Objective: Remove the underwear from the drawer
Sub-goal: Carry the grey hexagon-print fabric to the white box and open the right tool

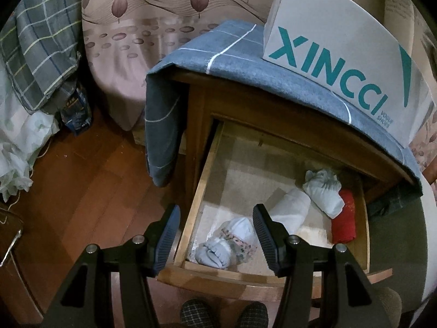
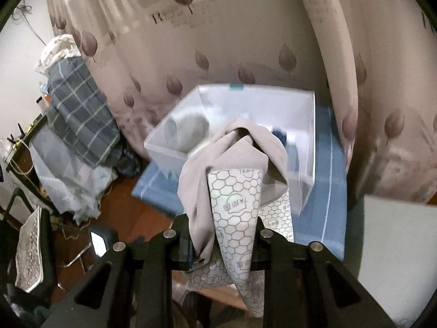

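Note:
The wooden drawer stands pulled out in the left wrist view. Inside lie a pale blue and floral rolled underwear, a white roll, a grey-white bundle and a red folded piece. My left gripper hangs open above the drawer's front left corner, holding nothing. In the right wrist view my right gripper is shut on a beige underwear with a hexagon-printed lining, which drapes over the fingers and hides them. It is held up in front of the white box.
The nightstand top is covered by a blue cloth, and the white shoe box stands on it. A leaf-patterned curtain hangs behind. Plaid bedding is piled at the left over the wooden floor. Checked slippers show below.

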